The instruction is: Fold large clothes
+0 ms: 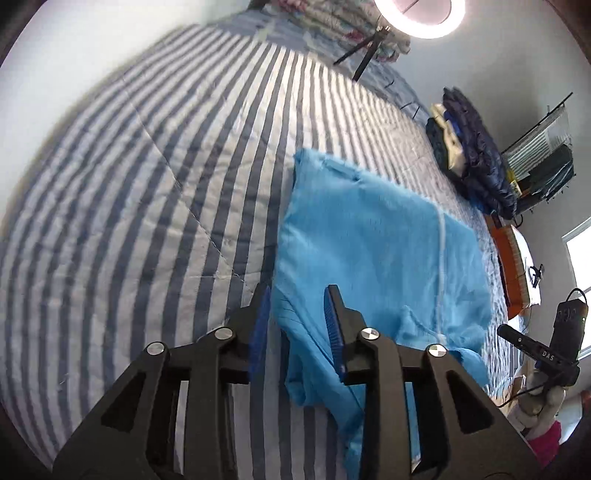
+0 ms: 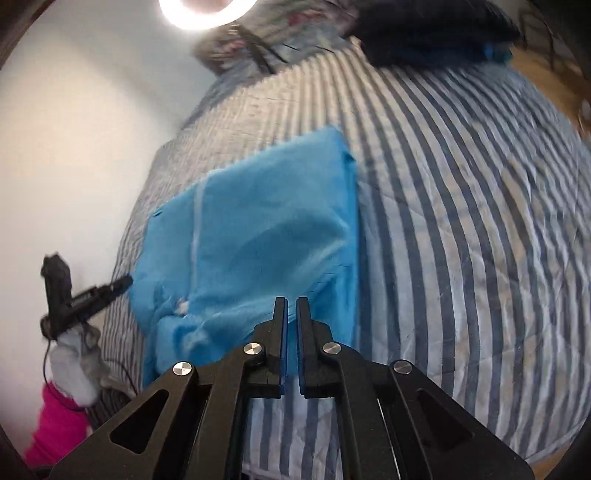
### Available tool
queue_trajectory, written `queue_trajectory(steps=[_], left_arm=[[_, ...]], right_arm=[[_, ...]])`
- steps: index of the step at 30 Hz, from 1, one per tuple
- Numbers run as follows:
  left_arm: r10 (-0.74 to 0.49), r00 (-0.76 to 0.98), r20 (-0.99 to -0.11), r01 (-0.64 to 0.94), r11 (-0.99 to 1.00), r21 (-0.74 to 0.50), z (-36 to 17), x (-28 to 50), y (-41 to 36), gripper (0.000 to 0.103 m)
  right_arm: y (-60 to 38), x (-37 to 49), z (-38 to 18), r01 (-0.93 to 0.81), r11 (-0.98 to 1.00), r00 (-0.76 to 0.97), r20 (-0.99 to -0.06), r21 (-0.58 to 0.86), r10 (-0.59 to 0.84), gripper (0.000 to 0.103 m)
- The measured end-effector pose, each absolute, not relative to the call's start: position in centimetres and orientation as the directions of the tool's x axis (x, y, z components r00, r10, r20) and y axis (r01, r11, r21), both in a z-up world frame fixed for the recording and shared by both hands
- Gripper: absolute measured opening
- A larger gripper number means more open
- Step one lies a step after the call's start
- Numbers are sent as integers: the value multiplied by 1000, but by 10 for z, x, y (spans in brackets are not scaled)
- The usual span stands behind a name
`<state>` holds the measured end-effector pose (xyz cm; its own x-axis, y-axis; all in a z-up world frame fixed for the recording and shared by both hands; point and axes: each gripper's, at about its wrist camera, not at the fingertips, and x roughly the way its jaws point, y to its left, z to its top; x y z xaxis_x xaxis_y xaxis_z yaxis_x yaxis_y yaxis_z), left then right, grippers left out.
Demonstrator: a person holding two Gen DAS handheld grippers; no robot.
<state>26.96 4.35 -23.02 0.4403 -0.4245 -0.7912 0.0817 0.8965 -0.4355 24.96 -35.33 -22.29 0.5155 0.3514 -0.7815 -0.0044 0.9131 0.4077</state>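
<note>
Left gripper point(image 1: 297, 295) nearest the lens, tilted steeply down over the bed, jaws part-way apart; blue garment point(image 1: 369, 240) edge seen between the fingers, pads not pressing it. Right gripper point(image 2: 291, 301) likewise pitched down, jaws drawn almost together with a thin slit left, nothing between them; garment lies beyond the tips, contact not clear.

Across each view, the opposite gripper held out level in a pale gloved hand point(image 2: 74, 362) with a bright pink sleeve point(image 2: 55, 428) below; its jaw state unreadable at that size and blur.

Blue garment spread flat on the striped bedcover point(image 1: 147, 184), folded to a rough rectangle, near end rumpled and bunched, a pale line running lengthwise through it. Lower corner of the garment cut off behind the left gripper's body.

Farther off: pile of dark folded clothes point(image 1: 469, 158) at the bed's far edge, smeared by motion in the right wrist view. Floral bedding point(image 1: 332, 14) at the head end, partly cropped. Ring light point(image 1: 419, 16) on a dark stand, overexposed, cut by the frame top. Cluttered rack point(image 1: 543, 158) by the wall, contents not legible.
</note>
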Motion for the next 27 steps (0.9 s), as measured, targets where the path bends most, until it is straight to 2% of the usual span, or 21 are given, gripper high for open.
queue_trajectory(steps=[5,10,12,13,14,16,20,23,27], left_arm=[[-517,439,-735,177,852,-493,-203,220,35,29],[-638,315,-703,275,770,-576,-210,169,-12,29],[-665,273,-696,289,746,-599,-218,159,-31,29],[-670,256,-697,296,740,-604,-224,154,-41,29],[-671,244,-700,295,739,-606,-230,151,-49,29],[-683,223,-695,281,728,-625,-237,150,-60,29],[-652,225,-724,314,752,-580,-244,152,-88,29],[-660,218,-719,310,745,-590,-249,156,-99,29],[-672,228,-705,284,738,-612,-255,166,-108,29]], right_arm=[[-310,221,-202,-242,911,530,-741,334,413,3],[-273,220,-218,-457,846,392,-791,275,469,3],[-262,219,-222,-496,832,353,-818,248,454,8],[-257,220,-225,-510,828,337,-832,233,441,19],[-250,222,-228,-520,827,329,-844,211,423,32],[-242,225,-233,-532,831,339,-859,161,384,38],[-247,241,-240,-471,874,362,-877,122,317,38],[-272,254,-238,-384,907,387,-861,175,330,31],[-290,261,-238,-350,893,372,-833,283,410,31]])
